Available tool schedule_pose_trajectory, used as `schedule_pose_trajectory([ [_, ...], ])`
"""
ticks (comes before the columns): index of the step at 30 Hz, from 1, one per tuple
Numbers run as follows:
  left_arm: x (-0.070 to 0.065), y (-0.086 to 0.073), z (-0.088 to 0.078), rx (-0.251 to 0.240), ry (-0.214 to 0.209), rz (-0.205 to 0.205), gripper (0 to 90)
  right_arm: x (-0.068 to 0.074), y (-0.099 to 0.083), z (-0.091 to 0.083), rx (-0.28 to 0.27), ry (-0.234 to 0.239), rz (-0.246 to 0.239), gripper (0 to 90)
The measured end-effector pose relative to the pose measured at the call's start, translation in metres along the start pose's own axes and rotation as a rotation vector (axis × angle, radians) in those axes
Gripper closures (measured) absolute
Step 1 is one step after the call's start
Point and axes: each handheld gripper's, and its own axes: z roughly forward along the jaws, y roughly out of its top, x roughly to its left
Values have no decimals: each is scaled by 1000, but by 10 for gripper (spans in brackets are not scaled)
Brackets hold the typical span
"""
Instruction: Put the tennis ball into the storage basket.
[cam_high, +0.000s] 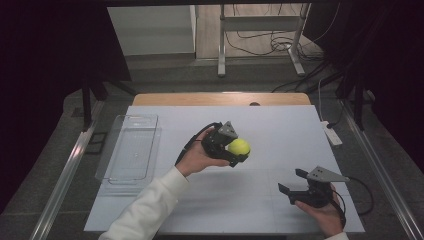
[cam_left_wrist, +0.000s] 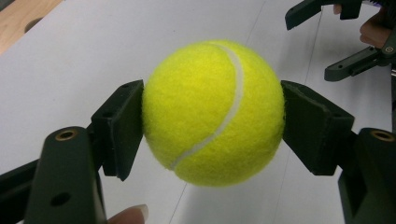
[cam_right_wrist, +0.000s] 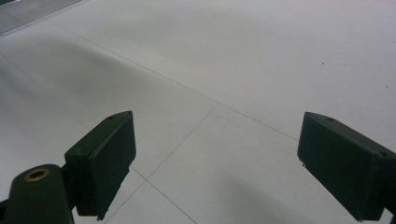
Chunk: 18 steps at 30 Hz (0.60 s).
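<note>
White sheeting covers your table (cam_high: 260, 125), with a clear plastic tray (cam_high: 131, 148) near its left edge. Your left gripper (cam_high: 239, 150) is clamped on a tennis ball (cam_left_wrist: 214, 112), held above the middle of the table: bright yellow-green, fuzzy, with one white seam curving across its face, a black pad pressing each side. Your right gripper (cam_high: 296, 181) sits near the front right corner, jaws spread wide with nothing between them.

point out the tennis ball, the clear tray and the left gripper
tennis ball (cam_left_wrist: 212, 112), left gripper view, middle of its felt
clear tray (cam_high: 116, 131), high view, left rim
left gripper (cam_high: 236, 148), high view, between its fingertips
</note>
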Motion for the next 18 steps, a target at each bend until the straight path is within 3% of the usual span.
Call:
schedule_pose_trajectory([
  [18, 0, -16, -14, -29, 26, -35, 271, 0, 0, 0, -6, -3, 4, 116],
])
